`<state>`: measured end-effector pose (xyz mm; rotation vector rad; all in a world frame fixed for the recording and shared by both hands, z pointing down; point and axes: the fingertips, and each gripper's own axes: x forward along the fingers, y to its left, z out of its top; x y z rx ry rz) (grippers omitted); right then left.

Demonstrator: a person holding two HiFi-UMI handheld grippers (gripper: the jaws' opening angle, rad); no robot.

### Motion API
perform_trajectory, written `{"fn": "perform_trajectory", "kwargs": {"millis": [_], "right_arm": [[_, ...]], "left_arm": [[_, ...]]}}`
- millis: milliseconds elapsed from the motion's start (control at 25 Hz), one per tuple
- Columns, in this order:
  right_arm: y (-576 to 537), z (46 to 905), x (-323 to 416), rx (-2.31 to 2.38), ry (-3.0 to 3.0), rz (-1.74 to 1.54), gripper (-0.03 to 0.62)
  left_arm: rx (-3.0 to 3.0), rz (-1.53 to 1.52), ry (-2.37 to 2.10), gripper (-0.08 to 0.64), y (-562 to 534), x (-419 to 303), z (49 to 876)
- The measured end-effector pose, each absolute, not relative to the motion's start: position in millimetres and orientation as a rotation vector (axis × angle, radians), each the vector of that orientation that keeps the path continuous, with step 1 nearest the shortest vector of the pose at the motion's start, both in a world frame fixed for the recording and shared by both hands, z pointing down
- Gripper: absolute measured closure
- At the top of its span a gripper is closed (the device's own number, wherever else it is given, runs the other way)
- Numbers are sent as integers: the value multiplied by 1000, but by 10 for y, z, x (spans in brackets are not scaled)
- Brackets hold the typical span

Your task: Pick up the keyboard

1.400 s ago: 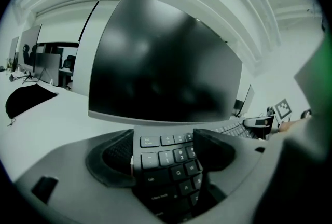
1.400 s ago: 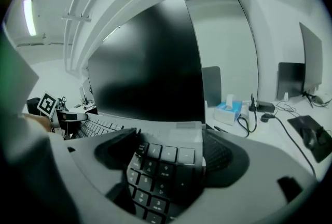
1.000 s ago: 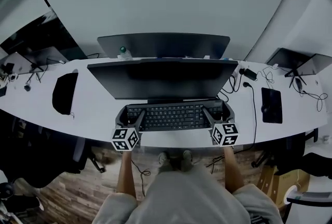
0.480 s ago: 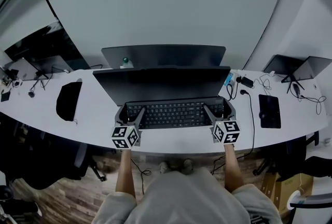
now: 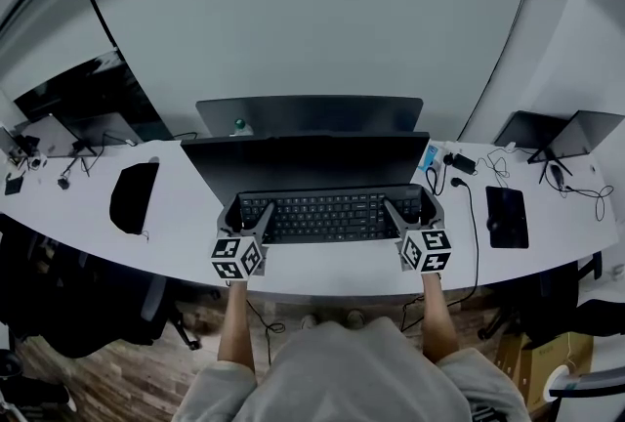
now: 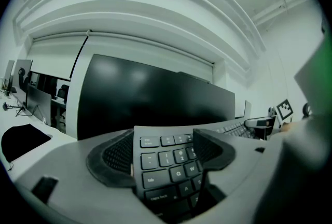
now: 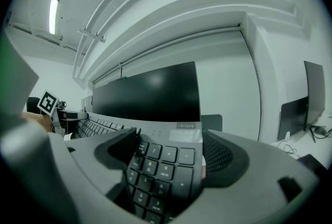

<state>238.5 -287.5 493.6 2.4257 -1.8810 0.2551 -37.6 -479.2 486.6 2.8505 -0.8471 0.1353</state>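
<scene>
A black keyboard (image 5: 327,215) stretches across in front of the dark monitor (image 5: 308,166) on the white desk (image 5: 322,278). My left gripper (image 5: 237,215) is shut on the keyboard's left end, and my right gripper (image 5: 418,210) is shut on its right end. In the left gripper view the esc and tab corner of the keyboard (image 6: 166,161) is clamped between the jaws of the left gripper (image 6: 163,153). The right gripper view has the number-pad end of the keyboard (image 7: 166,166) wedged between the jaws of the right gripper (image 7: 168,158). Whether the keyboard touches the desk cannot be told.
A second monitor (image 5: 311,115) stands behind the first. A black bag (image 5: 134,195) lies at the desk's left, and a black pad (image 5: 507,215) at its right beside cables (image 5: 459,171). Laptops (image 5: 557,132) sit far right. A dark chair (image 5: 88,298) stands below the desk's left.
Both grippers stay clamped on the keyboard's ends. The head view has shifted, and the keyboard now shows farther from the desk's front edge and closer under the monitor.
</scene>
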Motion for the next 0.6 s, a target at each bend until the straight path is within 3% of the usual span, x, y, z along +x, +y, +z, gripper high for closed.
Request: {"fn": "perform_trajectory", "kwargs": {"millis": [600], "right_arm": [[-2852,4997,2380,2423,-1876,276,210]], "left_arm": [[2838,147,-848,227,-4784,-369,4911]]}}
